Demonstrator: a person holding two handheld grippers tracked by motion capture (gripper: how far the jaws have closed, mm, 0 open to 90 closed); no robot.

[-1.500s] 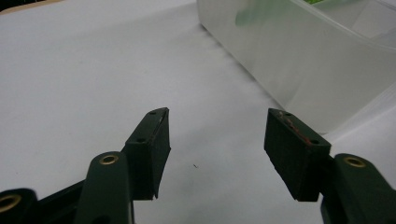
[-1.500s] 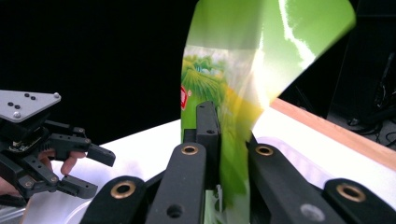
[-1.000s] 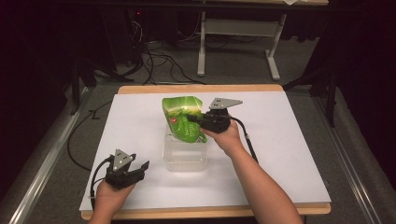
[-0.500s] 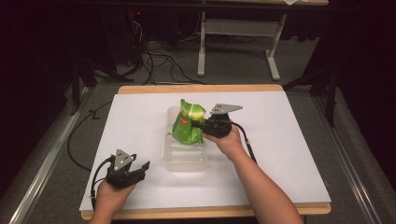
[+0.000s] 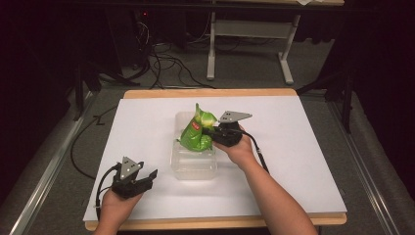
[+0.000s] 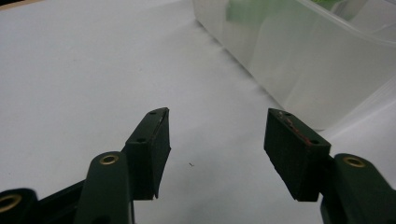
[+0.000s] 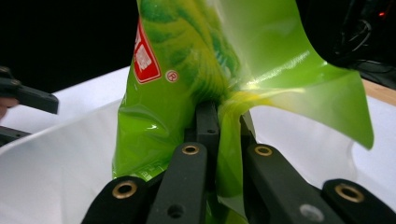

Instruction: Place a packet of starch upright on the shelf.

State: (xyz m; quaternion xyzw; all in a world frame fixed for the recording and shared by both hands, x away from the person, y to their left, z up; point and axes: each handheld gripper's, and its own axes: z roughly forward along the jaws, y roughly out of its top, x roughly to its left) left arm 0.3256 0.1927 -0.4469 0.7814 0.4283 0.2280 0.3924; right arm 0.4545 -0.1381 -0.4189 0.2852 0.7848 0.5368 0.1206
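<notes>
Right tool (image 5: pixel 209 133) is clamped on a fold of the green snack bag (image 5: pixel 195 133); the bag hangs to the left of that tool, upright, its lower end inside the far part of the clear plastic box (image 5: pixel 194 166) at the table (image 5: pixel 303 161) centre; left tool (image 5: pixel 147 177) rests near-left of the box, jaws apart, holding nothing.

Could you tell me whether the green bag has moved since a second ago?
Yes. The green bag, pinched by the right gripper, has tipped more upright and sunk toward the clear container.
</notes>
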